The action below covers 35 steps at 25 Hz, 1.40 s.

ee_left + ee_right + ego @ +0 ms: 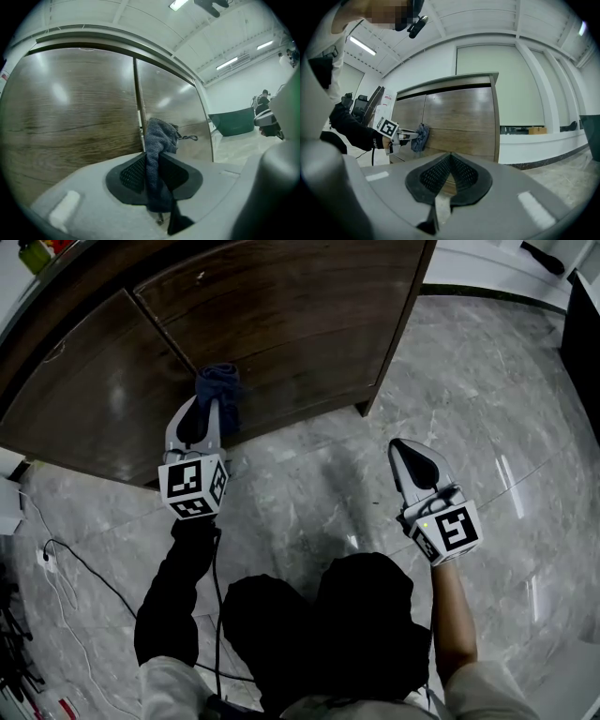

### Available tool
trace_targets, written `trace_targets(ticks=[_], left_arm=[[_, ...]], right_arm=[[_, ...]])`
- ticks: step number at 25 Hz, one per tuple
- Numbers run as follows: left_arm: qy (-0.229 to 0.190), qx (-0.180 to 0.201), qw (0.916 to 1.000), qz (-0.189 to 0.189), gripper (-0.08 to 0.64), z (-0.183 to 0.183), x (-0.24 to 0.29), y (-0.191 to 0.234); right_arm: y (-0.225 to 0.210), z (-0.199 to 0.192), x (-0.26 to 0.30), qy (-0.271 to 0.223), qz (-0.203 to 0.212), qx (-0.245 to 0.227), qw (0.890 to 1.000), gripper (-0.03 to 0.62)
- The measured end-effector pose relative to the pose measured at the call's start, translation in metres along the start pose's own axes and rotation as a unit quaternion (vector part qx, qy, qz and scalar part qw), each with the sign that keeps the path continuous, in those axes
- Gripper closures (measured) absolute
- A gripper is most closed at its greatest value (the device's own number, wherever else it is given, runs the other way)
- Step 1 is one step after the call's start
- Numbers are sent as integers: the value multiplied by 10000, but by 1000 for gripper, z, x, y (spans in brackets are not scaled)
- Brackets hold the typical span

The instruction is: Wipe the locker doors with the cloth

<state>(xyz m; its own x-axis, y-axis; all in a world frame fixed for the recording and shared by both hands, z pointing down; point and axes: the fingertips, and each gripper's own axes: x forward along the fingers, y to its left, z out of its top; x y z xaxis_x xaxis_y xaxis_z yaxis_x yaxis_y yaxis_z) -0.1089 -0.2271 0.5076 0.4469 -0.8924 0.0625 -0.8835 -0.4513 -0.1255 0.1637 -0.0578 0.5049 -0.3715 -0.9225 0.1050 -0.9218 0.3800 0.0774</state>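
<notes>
The locker is a dark wood cabinet with two doors, a left one and a right one. My left gripper is shut on a blue-grey cloth and holds it against the door face beside the seam. In the left gripper view the cloth hangs bunched between the pads and covers the tips. My right gripper hangs over the floor to the right, apart from the locker, shut with nothing in it. The right gripper view shows the left gripper with the cloth on the door.
Grey marble floor runs in front of the locker. A black cable lies on the floor at the left. A green bin stands past the locker's right end. A white ledge lines the far wall. The person's dark trousers are below.
</notes>
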Motion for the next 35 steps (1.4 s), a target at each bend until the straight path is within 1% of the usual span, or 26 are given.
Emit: trace_targets(ticks=[3,5,12,20,26,30,35], left_arm=[[27,-120,9997,216,480,-5,-11,24],[41,-163,9994,292,479,-10,-18,37],[128,-154,9984,535,479,-24,-43,76],[238,-88,9949,972,479,-35,-79,131],[306,-110,9887,1467,479,-45,-111,179],[379,-157,9821,1839,479,-53,-135,215],[469,-155,9742,2200,479,-63,-157,247]], right_arm=[[11,4,5,1,49,-52,10000,588],[16,5,6,42,81,-115,9999,588],[30,12,12,64,175,-251,9995,588],[53,18,21,53,310,-310,9990,588],[68,24,27,12,420,-378,9984,588],[73,28,27,-13,448,-424,9981,588],[80,32,27,-46,497,-463,9977,588]])
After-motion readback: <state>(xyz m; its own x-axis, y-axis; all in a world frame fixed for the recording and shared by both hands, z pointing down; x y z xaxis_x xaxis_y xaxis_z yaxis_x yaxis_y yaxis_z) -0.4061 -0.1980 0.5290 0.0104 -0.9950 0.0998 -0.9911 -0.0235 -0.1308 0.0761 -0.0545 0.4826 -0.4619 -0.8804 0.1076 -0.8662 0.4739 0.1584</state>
